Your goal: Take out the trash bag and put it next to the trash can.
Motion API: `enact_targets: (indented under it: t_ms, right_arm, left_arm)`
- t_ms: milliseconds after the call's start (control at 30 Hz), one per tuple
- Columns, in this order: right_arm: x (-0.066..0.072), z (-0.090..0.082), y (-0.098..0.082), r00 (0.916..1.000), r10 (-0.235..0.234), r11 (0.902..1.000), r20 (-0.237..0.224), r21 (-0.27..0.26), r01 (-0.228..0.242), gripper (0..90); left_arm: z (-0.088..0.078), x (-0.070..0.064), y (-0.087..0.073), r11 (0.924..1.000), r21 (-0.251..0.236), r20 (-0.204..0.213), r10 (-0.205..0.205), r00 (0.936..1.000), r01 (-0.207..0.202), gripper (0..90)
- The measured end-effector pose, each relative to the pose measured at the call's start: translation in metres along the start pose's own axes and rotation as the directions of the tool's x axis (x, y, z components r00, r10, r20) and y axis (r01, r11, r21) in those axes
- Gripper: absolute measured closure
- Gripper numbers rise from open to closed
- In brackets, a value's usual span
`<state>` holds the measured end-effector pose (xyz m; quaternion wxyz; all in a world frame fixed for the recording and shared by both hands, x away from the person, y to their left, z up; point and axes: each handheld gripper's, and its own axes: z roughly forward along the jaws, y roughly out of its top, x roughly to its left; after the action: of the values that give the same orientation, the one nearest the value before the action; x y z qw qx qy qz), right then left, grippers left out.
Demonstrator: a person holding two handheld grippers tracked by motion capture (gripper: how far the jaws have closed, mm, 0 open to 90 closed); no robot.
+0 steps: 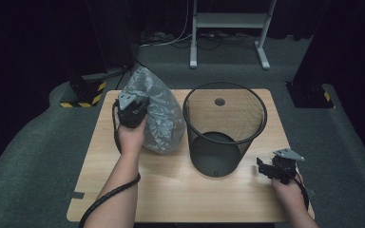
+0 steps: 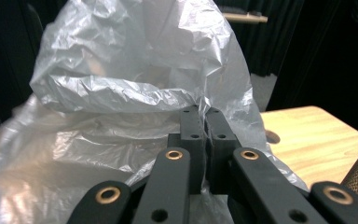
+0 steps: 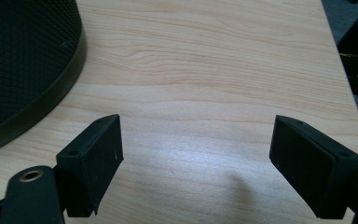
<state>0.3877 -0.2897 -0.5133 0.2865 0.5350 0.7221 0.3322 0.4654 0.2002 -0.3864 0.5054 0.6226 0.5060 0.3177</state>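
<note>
A crumpled clear-grey plastic bag (image 1: 164,118) stands on the left half of the wooden table (image 1: 171,190), beside a black mesh wastebasket (image 1: 228,114). My left gripper (image 1: 140,107) is against the bag's left side. In the left gripper view the jaws (image 2: 206,116) are pressed together, pinching a fold of the bag (image 2: 135,70). My right gripper (image 1: 266,168) hovers low over the table just right of the wastebasket's base. In the right gripper view its jaws (image 3: 196,154) stand wide apart with only bare wood between them, and the wastebasket's base (image 3: 23,60) curves past at the left.
The wastebasket is upright in the table's middle with its mouth open upward. A small round hole (image 1: 219,101) in the tabletop lies behind it. Grey carpet surrounds the table, and a white stand's legs (image 1: 228,28) are beyond the far edge.
</note>
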Motion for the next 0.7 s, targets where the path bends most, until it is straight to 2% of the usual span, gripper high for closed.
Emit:
enact_targets:
  t_ms: [33,67,133,167,267,400,500,533,700]
  right_arm:
    - [0.002,0.001,0.000,0.9999,-0.012,0.9999,-0.012,0.005,0.012,17.3]
    - [0.002,0.002,-0.001,0.9997,-0.019,0.9998,-0.017,0.009,0.019,17.3]
    - [0.003,0.002,-0.001,0.9995,-0.022,0.9997,-0.020,0.010,0.022,17.3]
    - [0.003,0.002,-0.001,0.9994,-0.021,0.9997,-0.027,0.011,0.021,17.6]
    - [0.004,0.002,-0.002,0.9985,-0.039,0.9990,-0.039,0.020,0.040,17.8]
    - [0.004,0.003,-0.002,0.9988,-0.031,0.9991,-0.039,0.026,0.032,17.8]
    - [0.004,0.005,-0.003,0.9982,-0.043,0.9982,-0.043,0.039,0.045,17.8]
    - [0.006,0.006,-0.004,0.9983,-0.042,0.9977,-0.040,0.051,0.044,17.8]
    - [0.010,0.010,-0.004,0.9987,-0.036,0.9974,-0.037,0.061,0.038,18.1]
  left_arm:
    - [0.007,-0.004,-0.007,0.9997,0.025,0.004,0.001,1.0000,-0.001,87.3]
    - [0.007,-0.004,-0.007,0.9997,0.025,0.004,0.001,1.0000,-0.001,87.1]
    - [0.011,-0.006,-0.014,0.9985,0.045,0.013,-0.033,0.9994,0.033,85.3]
    - [0.010,-0.008,-0.015,0.9979,0.037,0.015,-0.054,0.9984,0.054,83.2]
    - [0.004,-0.013,-0.012,0.9977,0.022,0.037,-0.064,0.9973,0.063,68.1]
    - [-0.011,-0.018,-0.006,0.9983,-0.006,0.037,-0.058,0.9976,0.058,42.7]
    - [-0.019,-0.019,-0.004,0.9981,-0.008,0.041,-0.060,0.9974,0.061,29.3]
    - [-0.029,-0.020,-0.004,0.9992,-0.013,0.038,-0.038,0.9986,0.038,27.3]
    - [-0.053,-0.018,-0.015,0.9999,-0.009,0.061,-0.012,0.9981,0.013,20.9]
